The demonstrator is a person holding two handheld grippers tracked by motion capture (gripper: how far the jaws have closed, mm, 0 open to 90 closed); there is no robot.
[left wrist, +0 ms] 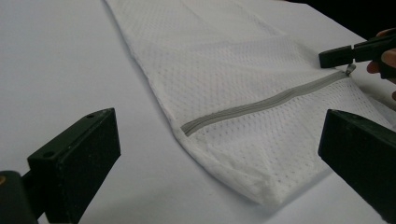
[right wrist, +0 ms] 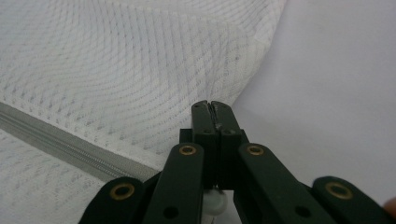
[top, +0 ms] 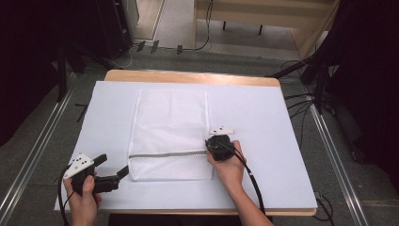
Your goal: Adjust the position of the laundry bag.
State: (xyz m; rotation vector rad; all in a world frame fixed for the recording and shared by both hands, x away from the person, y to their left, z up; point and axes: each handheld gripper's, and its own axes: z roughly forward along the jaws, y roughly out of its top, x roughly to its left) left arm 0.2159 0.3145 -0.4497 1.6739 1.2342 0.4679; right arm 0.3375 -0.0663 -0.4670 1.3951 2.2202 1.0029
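Mesh laundry bag (top: pixel 170 134) lies flat on white-covered table (top: pixel 263 122); right gripper (top: pixel 212 142) clenches its zipper pull (left wrist: pixel 349 70), left gripper (top: pixel 112 166) gapes beside it.

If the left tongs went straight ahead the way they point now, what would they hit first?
Most likely the near corner of the mesh bag, just below its zipper. The left tongs stand open with nothing between them; depth is hard to judge.

A light wooden table (top: pixel 188 76) under a white sheet (top: pixel 263 122) stands on grey carpeted floor (top: pixel 226 59). Metal floor rails (top: pixel 28 165) run beside it. Black cables (top: pixel 301 101) trail near its far right corner.
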